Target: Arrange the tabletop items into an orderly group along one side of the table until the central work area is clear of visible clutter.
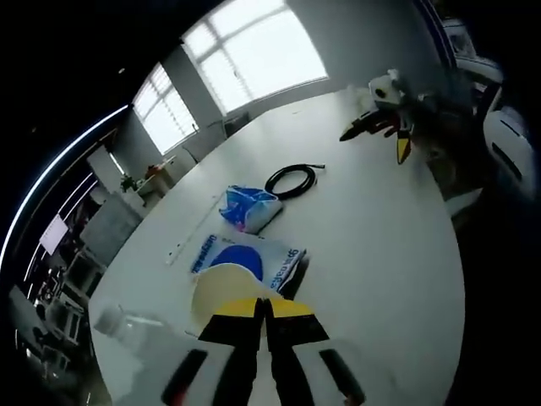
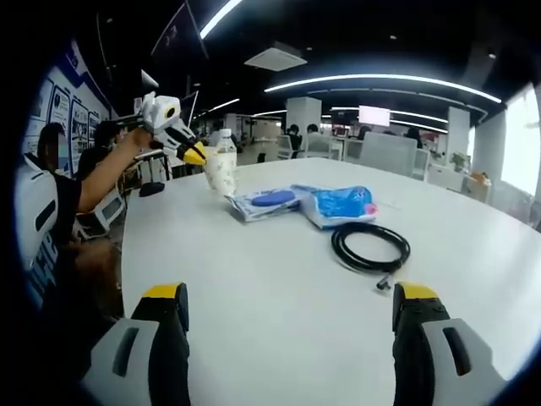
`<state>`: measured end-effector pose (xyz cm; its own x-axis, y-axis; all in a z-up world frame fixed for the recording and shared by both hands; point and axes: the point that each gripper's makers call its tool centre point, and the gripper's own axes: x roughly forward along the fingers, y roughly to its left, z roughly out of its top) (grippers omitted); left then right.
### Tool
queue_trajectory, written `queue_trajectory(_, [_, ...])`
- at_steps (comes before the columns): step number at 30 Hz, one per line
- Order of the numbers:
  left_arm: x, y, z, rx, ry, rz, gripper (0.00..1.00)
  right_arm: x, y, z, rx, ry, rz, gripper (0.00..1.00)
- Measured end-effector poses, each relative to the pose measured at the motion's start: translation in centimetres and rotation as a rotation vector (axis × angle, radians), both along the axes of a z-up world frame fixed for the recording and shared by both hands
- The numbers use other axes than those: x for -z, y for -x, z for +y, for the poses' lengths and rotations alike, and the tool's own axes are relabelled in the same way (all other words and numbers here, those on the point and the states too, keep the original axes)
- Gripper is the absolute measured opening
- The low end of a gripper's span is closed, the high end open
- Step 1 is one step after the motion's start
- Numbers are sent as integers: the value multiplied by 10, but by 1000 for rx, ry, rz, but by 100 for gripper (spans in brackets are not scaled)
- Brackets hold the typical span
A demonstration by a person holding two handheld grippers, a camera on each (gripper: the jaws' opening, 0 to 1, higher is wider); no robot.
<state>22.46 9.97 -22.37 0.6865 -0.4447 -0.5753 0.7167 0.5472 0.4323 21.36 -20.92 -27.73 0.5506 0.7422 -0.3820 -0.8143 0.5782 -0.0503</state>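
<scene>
A: Two grippers up. Left gripper (image 1: 264, 306) has its jaws pinched together on a pale round pad (image 1: 221, 286), off the white table (image 1: 380, 245).
B: Right gripper (image 2: 289, 304)?
A: Jaws wide apart, holding nothing. Black cable coil (image 2: 369, 244) lies ahead, blue bag (image 2: 341, 205) and blue-white packet (image 2: 269, 201) side by side behind it, clear bottle (image 2: 223, 166) beyond.

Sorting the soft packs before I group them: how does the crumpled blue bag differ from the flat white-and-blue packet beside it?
The blue bag is puffed up and crinkled, while the white-and-blue packet lies flat. The bag is blue nearly all over; the packet is white with a blue oval. The bag sits nearer the black cable coil, the packet nearer the left gripper. Both rest side by side on the white table.
</scene>
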Motion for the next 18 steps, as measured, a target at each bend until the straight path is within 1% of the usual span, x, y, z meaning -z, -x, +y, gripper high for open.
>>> queue_trajectory(2, [2,3,0,7,-11,4,0,0,0,0,2,1,-2,98])
queue_trajectory(5, [3,10,-2,23,-6,14,0,0,0,1,-1,2,-1,98])
queue_trajectory(8, [5,13,-3,30,-16,18,0,0,1,1,-2,6,0,98])
queue_trajectory(12, [7,17,-5,45,-13,30,0,-1,1,1,-5,7,-1,98])
queue_trajectory(18, [3,22,-4,48,-14,28,0,-1,2,1,-6,9,-1,97])
